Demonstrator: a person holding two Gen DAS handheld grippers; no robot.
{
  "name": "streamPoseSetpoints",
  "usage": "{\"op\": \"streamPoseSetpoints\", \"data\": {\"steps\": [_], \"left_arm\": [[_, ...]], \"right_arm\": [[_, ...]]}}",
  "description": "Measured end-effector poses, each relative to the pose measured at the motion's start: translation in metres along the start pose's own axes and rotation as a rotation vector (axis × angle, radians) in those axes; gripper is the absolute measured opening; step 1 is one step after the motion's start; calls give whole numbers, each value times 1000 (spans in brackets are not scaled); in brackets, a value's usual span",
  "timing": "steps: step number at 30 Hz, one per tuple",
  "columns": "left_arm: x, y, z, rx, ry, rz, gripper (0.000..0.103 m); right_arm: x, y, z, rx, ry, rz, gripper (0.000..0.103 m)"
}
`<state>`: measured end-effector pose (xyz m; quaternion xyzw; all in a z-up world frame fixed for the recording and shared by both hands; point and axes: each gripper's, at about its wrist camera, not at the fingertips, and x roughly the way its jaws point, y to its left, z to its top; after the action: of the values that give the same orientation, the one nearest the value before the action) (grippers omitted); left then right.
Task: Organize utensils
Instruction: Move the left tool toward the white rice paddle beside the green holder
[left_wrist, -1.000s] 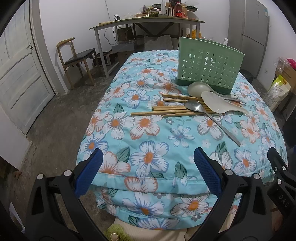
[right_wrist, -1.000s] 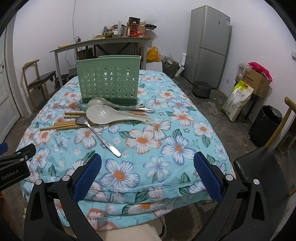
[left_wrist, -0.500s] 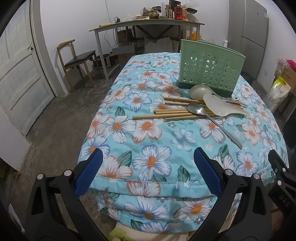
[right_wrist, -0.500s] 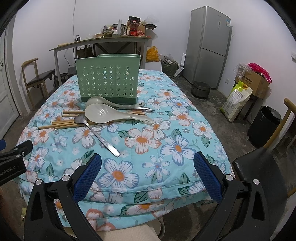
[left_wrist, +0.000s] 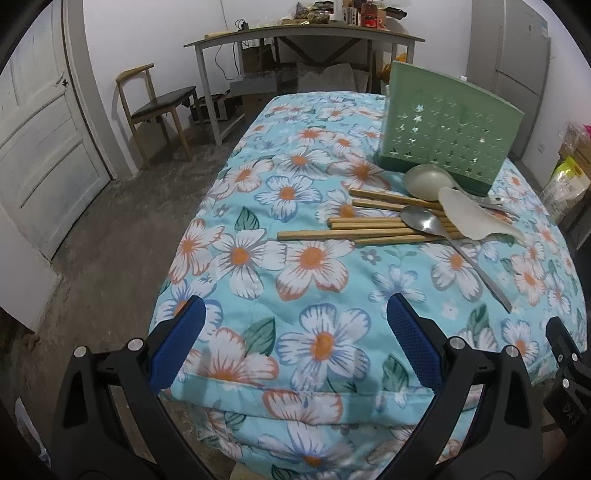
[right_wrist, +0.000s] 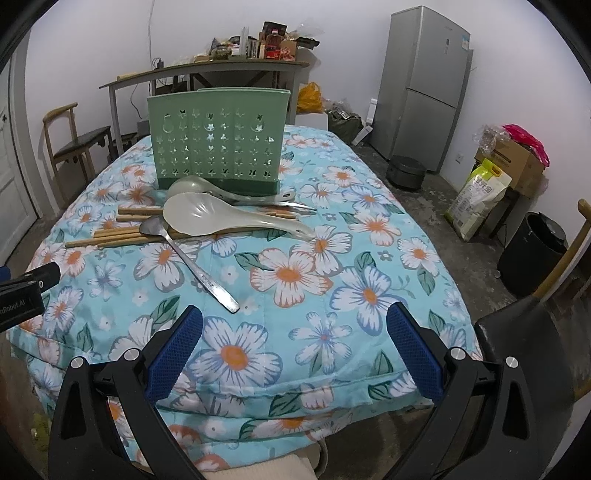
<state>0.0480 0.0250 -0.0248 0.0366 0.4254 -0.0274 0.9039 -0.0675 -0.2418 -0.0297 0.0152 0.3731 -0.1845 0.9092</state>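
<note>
A green perforated utensil holder stands upright on the floral-covered table; it also shows in the left wrist view. In front of it lie several wooden chopsticks, a steel spoon, a white rice paddle and a pale ladle. My left gripper is open and empty over the table's near edge. My right gripper is open and empty, just short of the steel spoon's handle.
A wooden chair and a cluttered metal table stand behind the table on the left. A fridge, a rice bag, a black bin and a dark chair are on the right.
Both grippers have moved forward toward the utensils, the left one also turning right. Nothing on the table has moved.
</note>
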Motion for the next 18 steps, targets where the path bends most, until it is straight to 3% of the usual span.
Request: {"op": "streamPoseSetpoints", "data": {"steps": [5,13,18], "left_arm": [[10,4,4,-17,-9,-42,95],[29,2,13,-34,-4,-196,95],[29,-2,14,-35,-47,-287,95]], "right_arm": [[10,3,2,-15,5,7,97],[27,1,3,-21,10,10,97],[37,0,2,-21,15,37,97]]}}
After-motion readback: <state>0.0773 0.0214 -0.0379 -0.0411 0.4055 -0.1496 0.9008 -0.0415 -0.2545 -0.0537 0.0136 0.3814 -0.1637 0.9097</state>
